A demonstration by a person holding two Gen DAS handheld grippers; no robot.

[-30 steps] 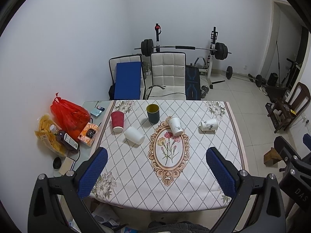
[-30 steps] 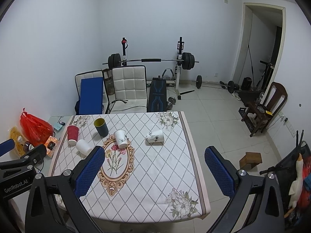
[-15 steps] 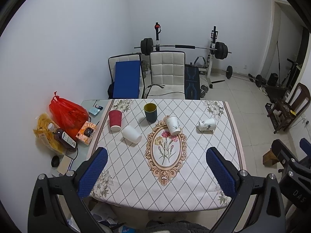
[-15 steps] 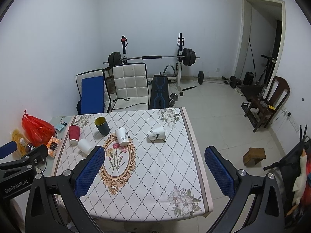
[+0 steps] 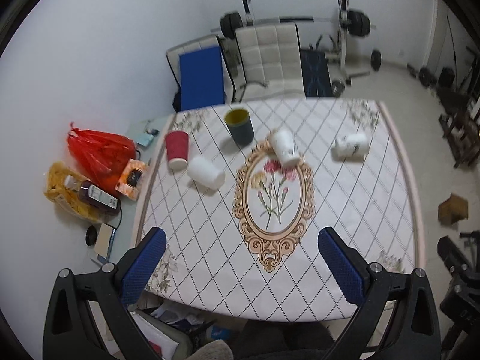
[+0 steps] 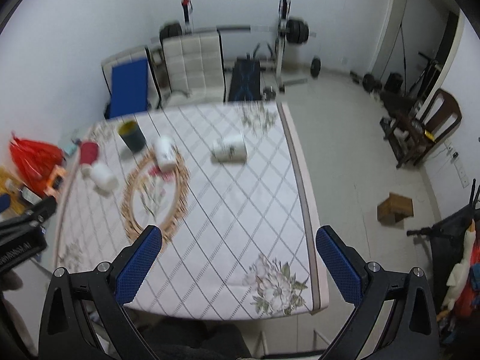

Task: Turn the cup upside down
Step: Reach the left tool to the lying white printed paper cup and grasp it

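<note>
Table near edge lies bare beneath both hand-held grippers, jaws spread, cups beyond.

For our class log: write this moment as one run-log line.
left gripper: open, empty | right gripper: open, empty | dark cup: upright | phase: approach

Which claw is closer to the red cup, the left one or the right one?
Left. The left gripper hovers over the table's near edge on the red cup's side. The right gripper hangs toward the opposite side, farther from the cup.
</note>
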